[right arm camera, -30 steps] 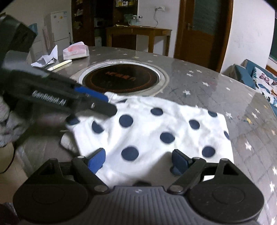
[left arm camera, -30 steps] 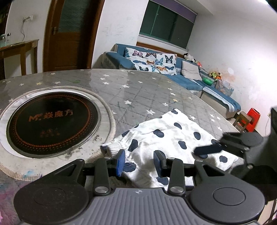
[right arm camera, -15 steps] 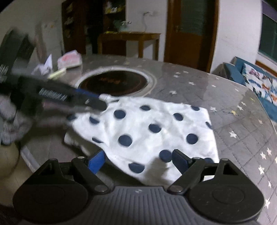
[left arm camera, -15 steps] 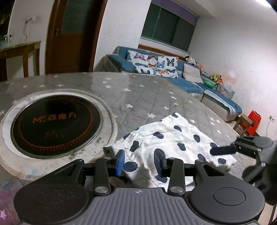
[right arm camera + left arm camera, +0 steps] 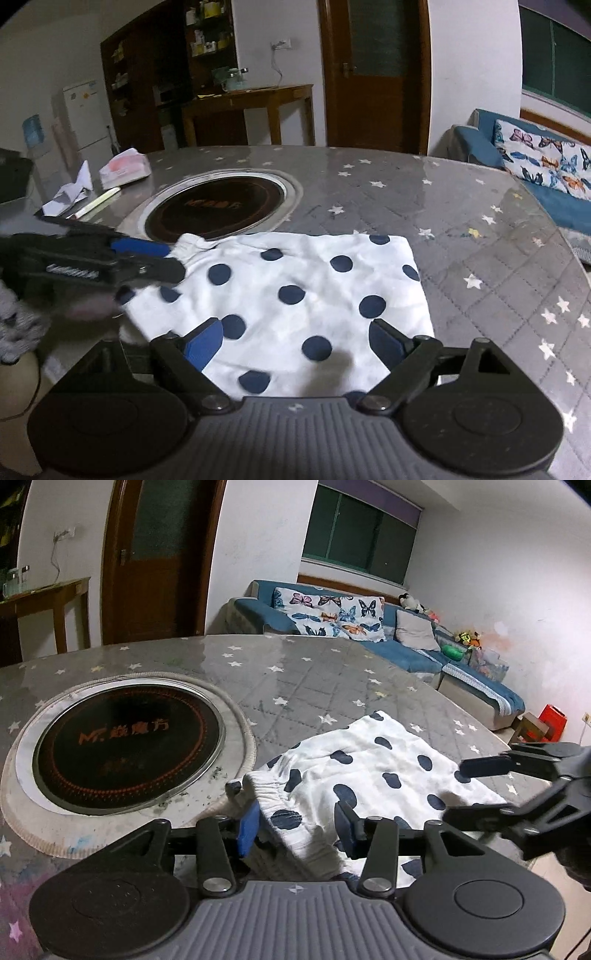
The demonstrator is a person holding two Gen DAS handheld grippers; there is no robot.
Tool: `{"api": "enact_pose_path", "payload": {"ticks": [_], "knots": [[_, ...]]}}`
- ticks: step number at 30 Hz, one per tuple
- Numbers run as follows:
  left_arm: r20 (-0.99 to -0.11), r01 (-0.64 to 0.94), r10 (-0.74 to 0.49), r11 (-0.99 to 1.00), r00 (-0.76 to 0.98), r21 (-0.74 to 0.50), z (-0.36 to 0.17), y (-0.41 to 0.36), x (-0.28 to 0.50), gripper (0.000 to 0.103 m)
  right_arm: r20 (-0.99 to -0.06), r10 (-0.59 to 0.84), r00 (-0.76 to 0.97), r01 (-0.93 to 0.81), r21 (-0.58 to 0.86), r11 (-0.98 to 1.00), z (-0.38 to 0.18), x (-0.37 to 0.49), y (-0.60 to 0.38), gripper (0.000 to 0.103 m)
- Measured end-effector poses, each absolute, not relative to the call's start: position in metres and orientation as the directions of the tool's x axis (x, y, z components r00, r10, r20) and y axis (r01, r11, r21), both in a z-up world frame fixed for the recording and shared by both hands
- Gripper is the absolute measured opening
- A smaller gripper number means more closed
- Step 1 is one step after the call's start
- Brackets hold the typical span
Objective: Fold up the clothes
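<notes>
A white garment with navy dots (image 5: 369, 775) lies flat on the grey star-patterned table (image 5: 295, 672), its elastic waistband bunched at the end nearest the cooker. My left gripper (image 5: 295, 827) is open low over that waistband end, with fabric lying between its fingers. In the right wrist view the garment (image 5: 295, 288) spreads in front of my right gripper (image 5: 295, 341), which is open just above its near edge. The left gripper (image 5: 155, 256) shows there at the garment's left corner. The right gripper (image 5: 480, 790) reaches in from the right in the left wrist view.
A round black induction cooker (image 5: 218, 206) is set into the table just beyond the garment. A tissue pack (image 5: 125, 168), crumpled paper (image 5: 70, 192) and a pen (image 5: 98, 201) lie at the far left. A blue sofa (image 5: 406, 653) stands past the table edge.
The left gripper has drawn back from over the garment to its waistband corner. The right gripper has shifted slightly along the near edge. Both stay open and the garment has not moved.
</notes>
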State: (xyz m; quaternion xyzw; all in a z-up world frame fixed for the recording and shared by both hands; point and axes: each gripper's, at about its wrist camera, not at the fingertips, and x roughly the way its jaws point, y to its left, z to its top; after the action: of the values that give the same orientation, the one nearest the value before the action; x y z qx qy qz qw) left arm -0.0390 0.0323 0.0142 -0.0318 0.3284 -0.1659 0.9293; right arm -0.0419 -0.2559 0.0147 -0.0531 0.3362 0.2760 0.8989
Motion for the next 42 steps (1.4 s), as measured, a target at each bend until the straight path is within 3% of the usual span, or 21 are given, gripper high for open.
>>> {"api": "enact_pose_path", "payload": {"ticks": [6,15,22,30,35,37,42], "knots": [[-0.629,0.248,-0.305,0.952,0.715,-0.180,0.006,0.039,-0.034,0.048,-0.683,0.426,0.594,-0.500,0.101,0.860,-0.010,-0.021,-0.258,0.088],[-0.605,0.230,-0.294,0.956,0.740,-0.183,0.017,0.041,-0.027,0.048,-0.631,0.467,0.620,-0.523,0.112,0.845,0.008,0.012,-0.247,0.088],[-0.640,0.187,-0.267,0.964,0.721,-0.190,0.007,0.046,-0.018,0.050,-0.670,0.456,0.586,-0.494,0.150,0.856,-0.011,0.055,-0.235,0.088],[-0.636,0.152,-0.254,0.966,0.728,-0.211,0.013,0.049,-0.021,0.052,-0.627,0.488,0.607,-0.551,0.110,0.827,0.008,0.020,-0.235,0.089],[-0.632,0.120,-0.238,0.967,0.738,-0.223,0.018,0.050,-0.024,0.063,-0.602,0.550,0.579,-0.635,0.089,0.767,0.019,-0.020,-0.228,0.089],[-0.630,0.109,-0.231,0.968,0.742,-0.227,0.020,0.049,-0.027,0.072,-0.599,0.572,0.560,-0.668,0.081,0.739,0.020,-0.035,-0.224,0.089],[-0.629,0.084,-0.219,0.968,0.746,-0.237,0.023,0.047,-0.035,0.085,-0.620,0.593,0.513,-0.771,-0.030,0.636,0.019,-0.073,-0.198,0.089]]}}
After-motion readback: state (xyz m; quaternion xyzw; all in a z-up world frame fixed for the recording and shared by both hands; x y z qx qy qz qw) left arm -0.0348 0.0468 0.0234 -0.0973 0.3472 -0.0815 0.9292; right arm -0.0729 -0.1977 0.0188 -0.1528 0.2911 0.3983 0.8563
